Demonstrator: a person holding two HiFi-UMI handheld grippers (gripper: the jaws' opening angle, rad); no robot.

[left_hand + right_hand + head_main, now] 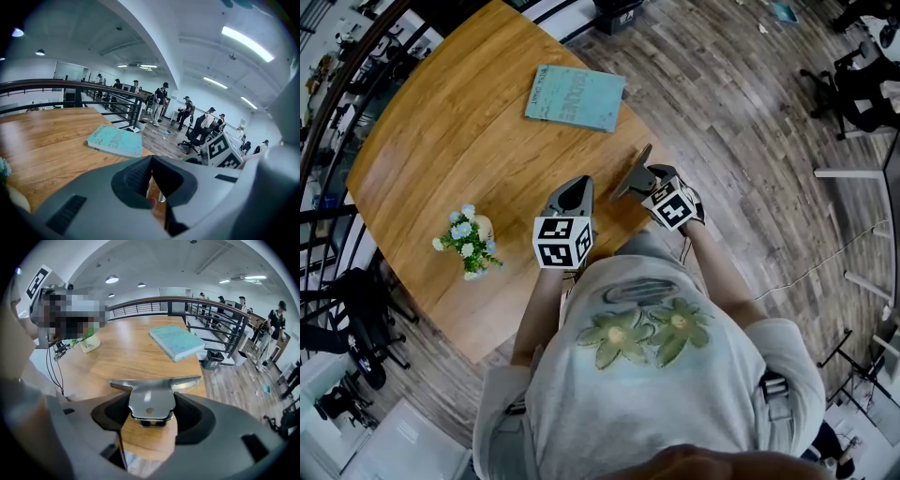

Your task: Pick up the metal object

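Since the metal object [149,397] sits clamped by its flat tab in the right gripper [149,420] over the table's [126,352] near edge, it looks stiff, light and slippery, so the tab is the right hold, while the left gripper [152,194] is closed on nothing.

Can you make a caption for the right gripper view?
Right gripper holds a metal bracket over the wooden table, teal book behind.
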